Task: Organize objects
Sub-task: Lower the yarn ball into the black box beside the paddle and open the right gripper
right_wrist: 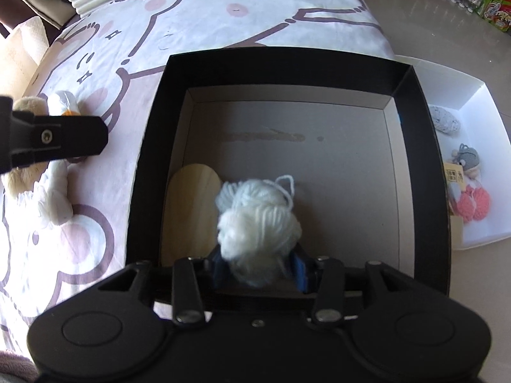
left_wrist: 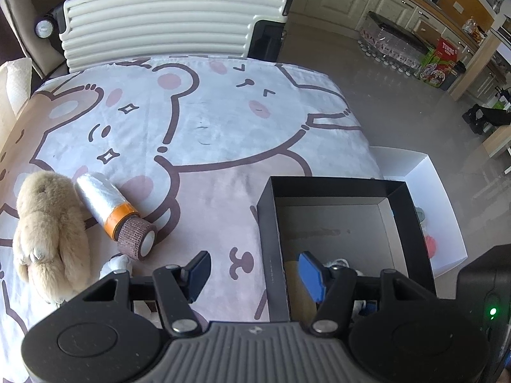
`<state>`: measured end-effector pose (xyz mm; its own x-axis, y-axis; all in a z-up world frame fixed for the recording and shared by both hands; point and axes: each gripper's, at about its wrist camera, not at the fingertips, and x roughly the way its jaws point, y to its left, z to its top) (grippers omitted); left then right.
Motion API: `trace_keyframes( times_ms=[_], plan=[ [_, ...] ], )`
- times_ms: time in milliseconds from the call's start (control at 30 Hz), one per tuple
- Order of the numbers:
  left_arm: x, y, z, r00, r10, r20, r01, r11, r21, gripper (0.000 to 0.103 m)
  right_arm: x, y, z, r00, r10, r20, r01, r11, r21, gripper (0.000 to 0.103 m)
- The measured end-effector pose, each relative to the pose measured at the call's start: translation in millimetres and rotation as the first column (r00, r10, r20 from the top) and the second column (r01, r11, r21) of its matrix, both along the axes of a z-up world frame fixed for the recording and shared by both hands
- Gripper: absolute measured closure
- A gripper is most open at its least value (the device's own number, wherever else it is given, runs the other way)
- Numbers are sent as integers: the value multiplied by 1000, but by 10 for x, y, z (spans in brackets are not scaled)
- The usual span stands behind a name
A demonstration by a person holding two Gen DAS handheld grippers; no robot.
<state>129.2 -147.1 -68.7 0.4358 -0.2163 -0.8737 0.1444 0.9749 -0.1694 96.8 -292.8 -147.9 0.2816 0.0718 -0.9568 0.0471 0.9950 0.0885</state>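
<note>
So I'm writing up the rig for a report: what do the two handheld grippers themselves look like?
Both match. The left gripper has a matte black body with two round discs, a grey ribbed centre grip, black linkage bars on silver pivot pins, and blue pads on its fingers. The right gripper shows the same black discs, silver pins and blue pads, plus a thin black cable. No hands or sleeves show.

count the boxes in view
2: a black box on the blanket, where the right hand-held gripper holds white yarn, and a white box just beyond its right side. Others may be hidden.
</note>
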Motion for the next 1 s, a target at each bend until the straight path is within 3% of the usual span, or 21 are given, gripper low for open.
trace_keyframes(
  times_ms=[233,433,667,1000],
  plan=[
    [-32,-46,5,1000,-15,1,15,1000,11,41,22,-49,84,998,-45,54,46,999,-17,63],
    [-45,-65,-1,1000,-23,0,23,999,25,41,26,-79,98,999,-32,30,31,999,25,71],
    [-55,-81,0,1000,-31,-3,31,999,22,41,-21,-122,193,998,-58,7,57,993,105,72],
    [-60,-100,-6,999,-38,-11,38,999,22,41,5,-25,53,999,-28,-23,29,997,68,72]
  ],
)
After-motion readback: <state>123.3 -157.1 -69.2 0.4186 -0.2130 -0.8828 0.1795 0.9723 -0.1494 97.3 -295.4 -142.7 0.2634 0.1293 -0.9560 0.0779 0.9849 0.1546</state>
